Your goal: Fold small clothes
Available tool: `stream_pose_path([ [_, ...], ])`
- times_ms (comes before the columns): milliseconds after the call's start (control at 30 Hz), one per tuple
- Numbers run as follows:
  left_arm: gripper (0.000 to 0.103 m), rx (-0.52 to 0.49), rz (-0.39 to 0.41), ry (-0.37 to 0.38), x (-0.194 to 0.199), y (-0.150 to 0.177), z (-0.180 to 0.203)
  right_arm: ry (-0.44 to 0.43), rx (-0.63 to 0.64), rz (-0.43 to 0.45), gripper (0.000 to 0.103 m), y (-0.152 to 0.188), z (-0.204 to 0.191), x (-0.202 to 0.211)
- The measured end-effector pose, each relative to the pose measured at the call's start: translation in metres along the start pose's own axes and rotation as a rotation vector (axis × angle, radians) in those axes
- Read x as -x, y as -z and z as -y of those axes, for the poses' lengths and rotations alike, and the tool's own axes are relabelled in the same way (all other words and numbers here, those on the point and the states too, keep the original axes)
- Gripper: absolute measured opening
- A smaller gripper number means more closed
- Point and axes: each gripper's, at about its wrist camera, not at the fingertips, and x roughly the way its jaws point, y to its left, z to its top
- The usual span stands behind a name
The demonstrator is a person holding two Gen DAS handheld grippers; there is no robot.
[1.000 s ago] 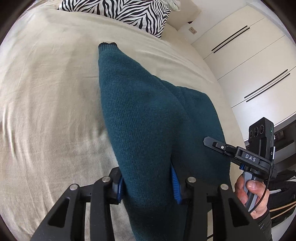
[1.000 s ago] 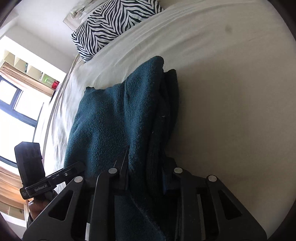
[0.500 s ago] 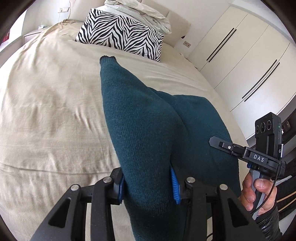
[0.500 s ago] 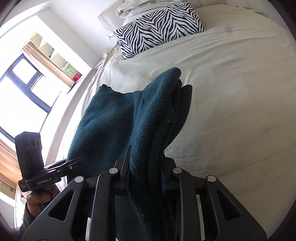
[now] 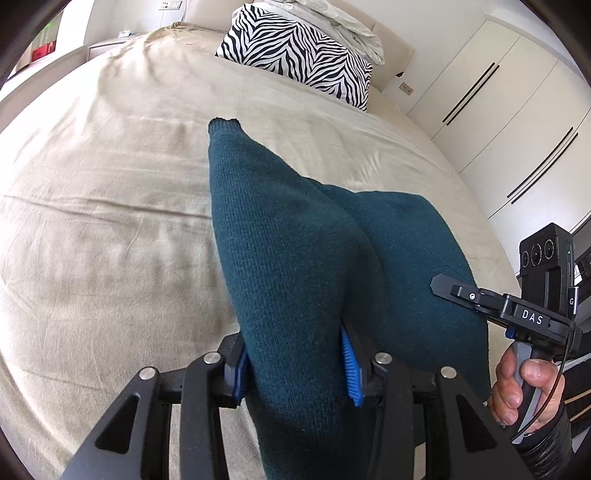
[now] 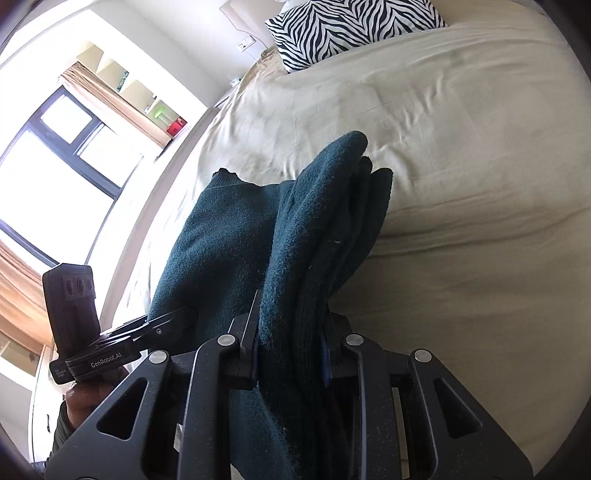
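Note:
A dark teal knitted sweater [image 5: 295, 258] is held up off the beige bed [image 5: 92, 221], stretched between both grippers. My left gripper [image 5: 295, 369] is shut on one bunched edge of it, blue pads pressing the knit. My right gripper [image 6: 290, 354] is shut on the other edge, where several layers [image 6: 332, 221] hang bunched. A sleeve cuff [image 5: 223, 125] points toward the pillows; it also shows in the right wrist view [image 6: 221, 175]. The right gripper shows at the right of the left wrist view [image 5: 517, 314], the left gripper at the left of the right wrist view [image 6: 110, 350].
A zebra-striped pillow [image 5: 303, 62] lies at the head of the bed, also in the right wrist view [image 6: 351, 26]. White wardrobe doors [image 5: 498, 110] stand along the right side. A window with curtains [image 6: 55, 166] is on the left side.
Both grippers have lifted and tilted up with the sweater; more of the bed, the pillow and the room has come into view. Both grips hold unchanged.

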Motion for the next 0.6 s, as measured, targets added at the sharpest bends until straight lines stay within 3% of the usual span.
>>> stream_pose_path([
  [67,0.052,0.032,0.019,0.03,-0.005,0.011,-0.014,0.024,-0.056,-0.014,0.027,0.011,0.024,-0.014],
  [133,0.061,0.055,0.036,0.043,-0.004,0.017,-0.019,-0.031,-0.124,0.008,0.032,0.02,0.047,-0.016],
  [167,0.061,0.05,0.044,0.031,-0.003,0.019,-0.016,-0.046,-0.151,0.024,0.038,0.023,0.054,-0.014],
  [300,0.063,-0.002,0.098,-0.043,0.014,0.028,-0.004,-0.024,-0.178,0.082,0.045,0.025,0.059,0.003],
  [367,0.073,-0.018,0.164,-0.105,0.03,0.031,0.002,0.011,-0.169,0.122,0.047,0.031,0.058,0.019],
  [433,0.097,-0.047,0.257,-0.175,0.052,0.037,0.013,0.088,-0.154,0.16,0.047,0.037,0.055,0.041],
  [467,0.102,-0.072,0.306,-0.229,0.063,0.041,0.02,0.145,-0.139,0.186,0.047,0.038,0.052,0.055],
  [600,0.103,-0.2,0.457,-0.458,0.096,0.05,0.06,0.321,0.022,0.347,0.05,0.043,0.012,0.106],
])
